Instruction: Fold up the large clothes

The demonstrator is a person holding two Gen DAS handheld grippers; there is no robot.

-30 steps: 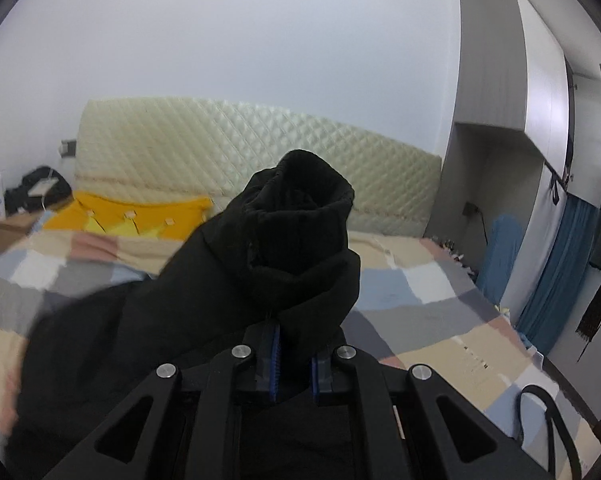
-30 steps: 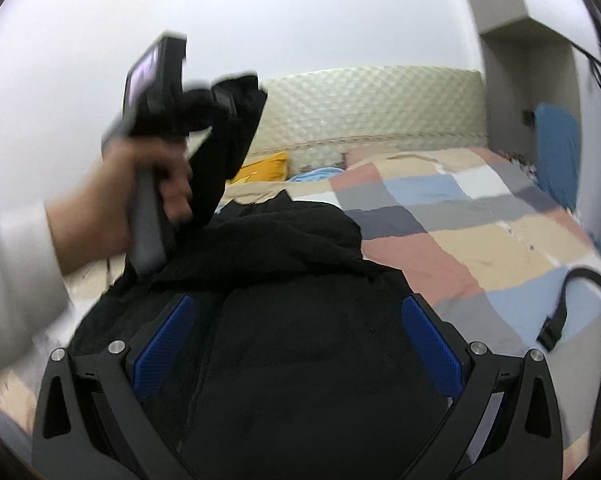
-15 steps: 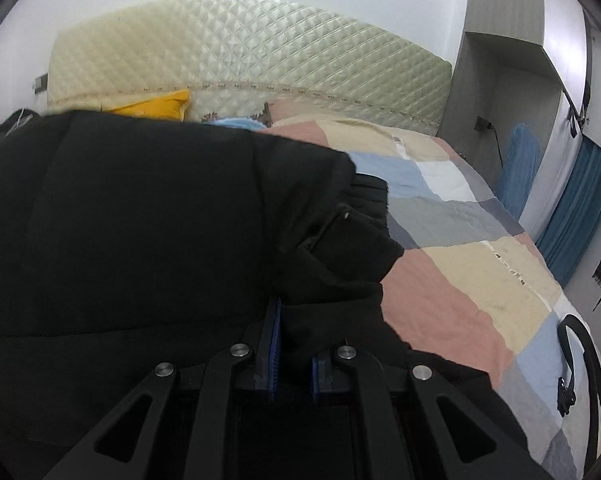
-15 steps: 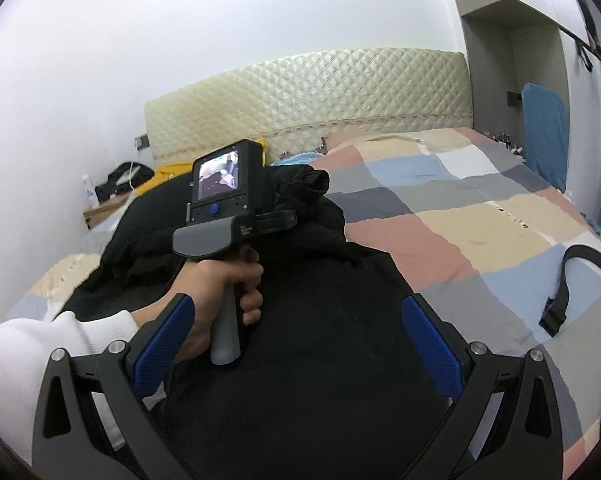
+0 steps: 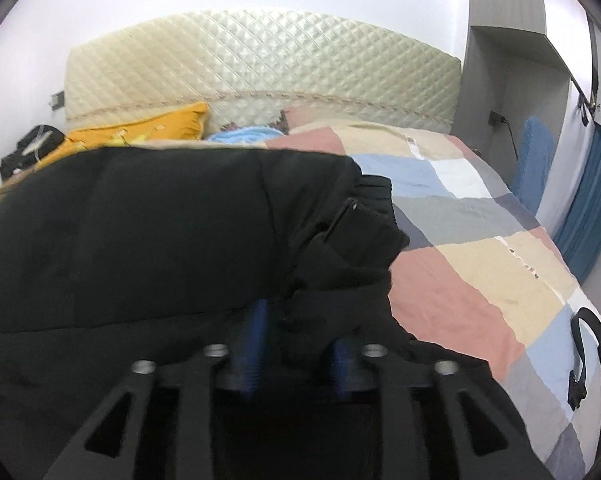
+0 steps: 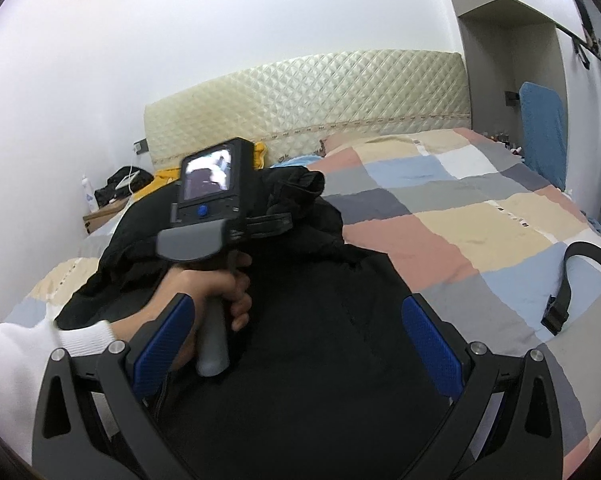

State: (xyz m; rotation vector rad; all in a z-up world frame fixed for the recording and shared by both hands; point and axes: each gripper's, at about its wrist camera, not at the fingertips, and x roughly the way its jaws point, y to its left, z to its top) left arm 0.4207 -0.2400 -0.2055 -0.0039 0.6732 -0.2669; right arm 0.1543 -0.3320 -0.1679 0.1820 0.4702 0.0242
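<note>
A large black padded jacket [image 5: 160, 240] lies on the bed, its folded-over sleeve with a ribbed cuff [image 5: 370, 208] resting on the body. My left gripper [image 5: 298, 332] sits low on the jacket and its jaws are opening. Black cloth still lies between the blue pads [image 5: 256, 332], which have parted from it. In the right wrist view a hand [image 6: 216, 284] holds the left gripper [image 6: 284, 220] over the jacket [image 6: 320, 360]. My right gripper [image 6: 296, 320] hovers wide open above the jacket's near part, gripping nothing.
The bed has a patchwork cover [image 5: 480, 272] and a quilted cream headboard [image 5: 260, 72]. A yellow pillow [image 5: 140, 132] lies at its head. A black strap with a buckle [image 6: 580, 276] lies on the right. A nightstand with clutter [image 6: 108, 200] stands left.
The left gripper came down from head height with the sleeve and laid it on the jacket body. Its jaws, shut on the cloth before, have parted. The right gripper stayed put.
</note>
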